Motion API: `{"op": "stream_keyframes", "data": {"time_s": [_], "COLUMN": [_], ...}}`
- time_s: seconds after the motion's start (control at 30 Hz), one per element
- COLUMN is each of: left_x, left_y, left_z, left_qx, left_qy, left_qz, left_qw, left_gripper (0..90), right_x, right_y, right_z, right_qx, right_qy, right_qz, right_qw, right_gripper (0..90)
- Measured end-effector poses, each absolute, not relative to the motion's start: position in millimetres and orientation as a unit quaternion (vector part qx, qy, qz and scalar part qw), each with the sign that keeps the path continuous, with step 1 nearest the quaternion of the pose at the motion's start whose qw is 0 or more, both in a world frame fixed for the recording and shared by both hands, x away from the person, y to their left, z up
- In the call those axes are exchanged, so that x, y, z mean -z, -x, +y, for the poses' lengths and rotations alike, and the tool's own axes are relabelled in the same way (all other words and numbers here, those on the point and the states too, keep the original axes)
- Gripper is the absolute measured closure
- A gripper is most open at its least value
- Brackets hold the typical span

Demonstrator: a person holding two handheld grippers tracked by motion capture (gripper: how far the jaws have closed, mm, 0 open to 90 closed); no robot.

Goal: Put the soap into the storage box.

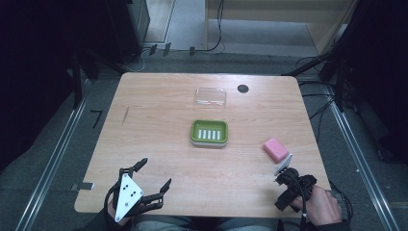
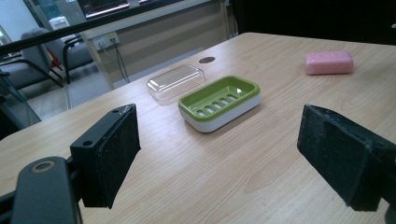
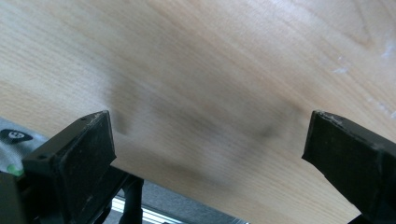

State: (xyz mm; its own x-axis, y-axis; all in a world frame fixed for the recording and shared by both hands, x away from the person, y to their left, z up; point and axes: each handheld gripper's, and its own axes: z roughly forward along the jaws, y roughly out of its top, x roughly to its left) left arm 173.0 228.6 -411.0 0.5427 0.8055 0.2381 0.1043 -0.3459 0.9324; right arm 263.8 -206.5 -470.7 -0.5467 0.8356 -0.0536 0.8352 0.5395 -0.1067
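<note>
both grippers wide open at the near edge, pink soap just ahead of the right one

nearest the person, the left gripper (image 1: 155, 174) hangs over the near left part of the table (image 1: 159, 96), its jaws spread wide with nothing between them. in the left gripper view the same two black pads frame bare wood. at the near right edge, the right gripper (image 3: 205, 154) is held in a hand (image 1: 321, 206); its jaws also stand fully apart and hold nothing, with blurred tabletop and the table edge beneath them.

just beyond the right gripper lies the pink soap bar (image 1: 275, 149), flat on the wood, its long axis running diagonally from far left to near right in the high view. it sits near the table's right edge, apart from the gripper.

farther in, at the table's middle, sits the green soap dish (image 1: 209, 132), its long axis across the table, slotted floor showing. behind it lies the clear lid (image 1: 210, 97), also crosswise, apart from the dish. a dark round grommet (image 1: 243, 88) marks the far side. nothing lies between the soap and the dish.
</note>
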Motion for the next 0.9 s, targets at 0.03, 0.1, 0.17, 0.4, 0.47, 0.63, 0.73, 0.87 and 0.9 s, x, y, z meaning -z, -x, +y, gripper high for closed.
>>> {"op": "stream_keyframes", "data": {"time_s": [0.03, 0.1, 0.17, 0.4, 0.47, 0.63, 0.73, 0.87, 0.9], "left_x": [411, 411, 411, 411, 411, 411, 411, 411, 411], "left_y": [-173, -173, -173, -173, -173, -173, -173, -173, -173], "left_z": [229, 229, 229, 229, 229, 229, 228, 228, 228], "left_qx": [-0.364, -0.365, -0.365, -0.364, -0.364, -0.364, -0.364, -0.364, -0.365], "left_qy": [-0.735, -0.735, -0.735, -0.735, -0.735, -0.736, -0.736, -0.736, -0.735], "left_qz": [0.309, 0.31, 0.31, 0.311, 0.309, 0.309, 0.31, 0.31, 0.31], "left_qw": [0.48, 0.48, 0.48, 0.481, 0.48, 0.48, 0.479, 0.479, 0.48], "left_gripper": [13.6, 13.6, 13.6, 13.7, 13.6, 13.6, 13.6, 13.6, 13.6], "right_x": [471, 470, 468, 466, 465, 464, 463, 461, 460], "right_y": [-265, -267, -269, -278, -281, -286, -290, -293, -296], "right_z": [-206, -206, -206, -207, -208, -209, -209, -210, -211], "right_qx": [-0.059, -0.059, -0.057, -0.049, -0.049, -0.041, -0.04, -0.038, -0.038], "right_qy": [0.478, 0.477, 0.477, 0.475, 0.474, 0.477, 0.477, 0.478, 0.479], "right_qz": [-0.876, -0.877, -0.877, -0.879, -0.879, -0.878, -0.878, -0.877, -0.877], "right_qw": [0.001, -0.003, -0.007, -0.019, -0.019, -0.018, -0.022, -0.025, -0.027], "right_gripper": [1.9, 1.9, 1.9, 1.9, 1.9, 1.9, 1.9, 1.9, 1.9]}}
